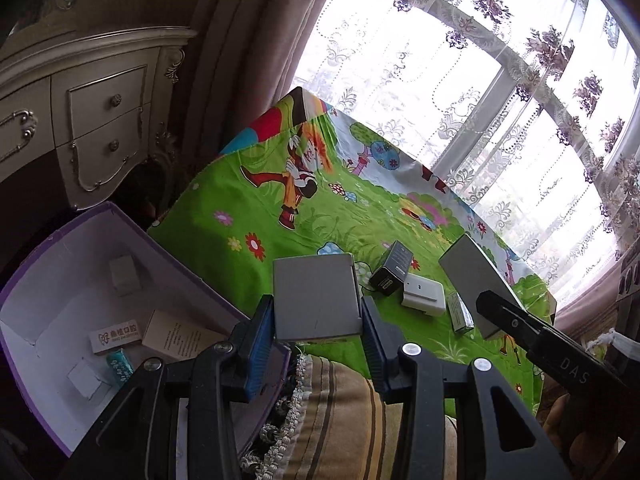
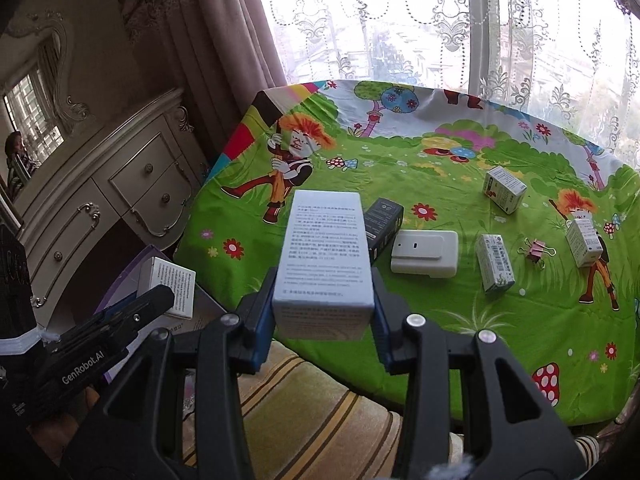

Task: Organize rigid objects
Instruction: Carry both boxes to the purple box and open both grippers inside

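Left wrist view: the left gripper (image 1: 318, 320) is clenching a small grey box (image 1: 316, 298) between its blue pads (image 1: 260, 332), holding it in the air over the table edge, just right of the open purple storage box (image 1: 80, 280). That storage box is sitting low at the left, already holding a few small cartons (image 1: 116, 336). On the cartoon tablecloth (image 1: 280, 208) a black box (image 1: 392, 268), a white adapter (image 1: 424, 294) and a small green carton (image 1: 460, 312) are lying close together. At the right a larger grey box (image 1: 476, 280) is hanging over the cloth in the jaws of the right gripper (image 1: 492, 304) — only one black finger is showing.

Right wrist view: the right gripper (image 2: 324, 308) is gripping a tall white box (image 2: 326, 248) with printed text — its pads are pressing on both sides, and the box is hovering above the near table edge. Behind it, the black box (image 2: 384, 224) and the white adapter (image 2: 426, 254) are lying on the tablecloth (image 2: 440, 160), with three small cartons (image 2: 496, 262) and a pink binder clip (image 2: 536, 252) spread to the right. At lower left, the left gripper (image 2: 160, 296) is carrying its small box (image 2: 168, 286) above the purple storage box (image 2: 208, 308).
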Demonstrator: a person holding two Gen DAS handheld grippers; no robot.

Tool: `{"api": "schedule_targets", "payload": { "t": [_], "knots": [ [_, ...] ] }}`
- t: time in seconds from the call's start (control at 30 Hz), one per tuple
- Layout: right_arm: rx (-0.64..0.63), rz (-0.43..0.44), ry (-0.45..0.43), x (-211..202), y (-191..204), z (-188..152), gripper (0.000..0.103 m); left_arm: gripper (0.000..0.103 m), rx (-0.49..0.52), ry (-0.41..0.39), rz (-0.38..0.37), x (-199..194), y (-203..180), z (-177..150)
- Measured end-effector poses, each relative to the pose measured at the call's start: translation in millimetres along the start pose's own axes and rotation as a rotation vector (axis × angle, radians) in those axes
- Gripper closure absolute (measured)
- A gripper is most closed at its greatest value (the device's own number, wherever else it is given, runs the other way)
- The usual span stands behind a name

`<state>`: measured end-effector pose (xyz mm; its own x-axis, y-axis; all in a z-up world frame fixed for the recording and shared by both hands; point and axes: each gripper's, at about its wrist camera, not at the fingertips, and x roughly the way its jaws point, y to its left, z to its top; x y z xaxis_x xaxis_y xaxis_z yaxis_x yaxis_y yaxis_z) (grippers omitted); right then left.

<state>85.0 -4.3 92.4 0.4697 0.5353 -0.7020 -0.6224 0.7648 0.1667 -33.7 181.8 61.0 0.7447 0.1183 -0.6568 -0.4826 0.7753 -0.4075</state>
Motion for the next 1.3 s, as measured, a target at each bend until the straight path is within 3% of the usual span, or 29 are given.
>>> {"api": "schedule_targets", "payload": {
  "t": [0.43,0.67,0.83,1.0,1.3],
  "knots": [
    [-0.146,0.203,0.132,29,79,-32,0.057,0.060,-0.146,-0.034,0.107,-9,70,9],
    [-0.252,0.312,0.222,44,115,-55,0.057,0.060,-0.200,-0.029,0.162,-5,89,7],
    [-0.295,0.327,0.276,55,124,-65,0.054,0.059,-0.245,-0.011,0.219,-3,101,4],
    [-0.272,0.300,0.266,55,116,-63,0.037,0.055,-0.258,0.005,0.228,1,102,2],
    [-0.242,0.257,0.244,52,99,-57,0.035,0.055,-0.228,0.030,0.204,10,87,0]
  ]
}}
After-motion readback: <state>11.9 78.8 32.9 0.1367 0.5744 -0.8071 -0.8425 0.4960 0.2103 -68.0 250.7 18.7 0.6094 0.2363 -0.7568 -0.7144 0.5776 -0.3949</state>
